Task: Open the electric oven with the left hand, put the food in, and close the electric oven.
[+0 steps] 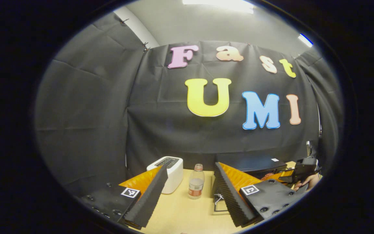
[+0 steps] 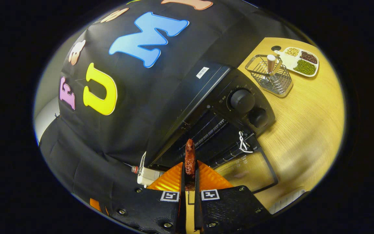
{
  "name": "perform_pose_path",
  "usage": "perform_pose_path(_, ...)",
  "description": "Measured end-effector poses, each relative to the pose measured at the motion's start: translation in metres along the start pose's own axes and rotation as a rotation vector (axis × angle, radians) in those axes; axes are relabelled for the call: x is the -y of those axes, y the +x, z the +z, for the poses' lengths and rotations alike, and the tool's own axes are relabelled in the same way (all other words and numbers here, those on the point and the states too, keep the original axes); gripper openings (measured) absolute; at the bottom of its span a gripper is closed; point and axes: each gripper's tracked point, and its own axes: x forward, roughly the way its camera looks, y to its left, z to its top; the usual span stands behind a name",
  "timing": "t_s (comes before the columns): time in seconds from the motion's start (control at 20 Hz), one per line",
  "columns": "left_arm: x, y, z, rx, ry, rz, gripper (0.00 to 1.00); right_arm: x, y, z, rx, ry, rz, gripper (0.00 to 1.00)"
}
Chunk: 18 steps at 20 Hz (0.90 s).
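My right gripper (image 2: 189,166) is shut on a thin reddish-brown piece of food (image 2: 190,154), held on edge just in front of the black electric oven (image 2: 206,97). The oven's glass door (image 2: 245,174) hangs open and lies down towards the table, showing the racks (image 2: 211,135) inside. A white string (image 2: 243,142) is tied near the door. My left gripper (image 1: 191,166) is open and holds nothing, raised above the table to the left of the oven (image 1: 252,162). In the left gripper view the other gripper (image 1: 300,172) and a hand (image 1: 310,181) show at the oven's right.
A white toaster (image 1: 167,174) and a plastic bottle (image 1: 196,183) stand on the wooden table (image 1: 180,211) ahead of my left gripper. Right of the oven stand a wire basket (image 2: 269,78) holding a wooden-handled tool and a white tray (image 2: 300,60) of beans. Two knobs (image 2: 242,100) sit on the oven's front.
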Motion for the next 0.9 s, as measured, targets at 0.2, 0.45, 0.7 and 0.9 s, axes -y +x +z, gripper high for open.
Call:
perform_pose_path(0.2, -0.015, 0.012, -0.006, -0.017, 0.006, 0.021, 1.0, 0.004, 0.029, -0.001, 0.012, 0.014, -0.006, 0.1)
perform_pose_path(0.45, -0.025, 0.021, -0.015, -0.042, 0.024, 0.041, 1.0, 0.004, 0.062, 0.003, 0.026, 0.028, 0.014, 0.1)
perform_pose_path(0.7, -0.027, 0.025, -0.025, -0.07, 0.037, 0.047, 0.97, 0.015, 0.084, 0.013, 0.053, 0.037, -0.002, 0.1)
perform_pose_path(0.9, -0.028, 0.025, -0.029, -0.083, 0.043, 0.051, 0.97, 0.022, 0.089, 0.017, 0.061, 0.004, -0.027, 0.1)
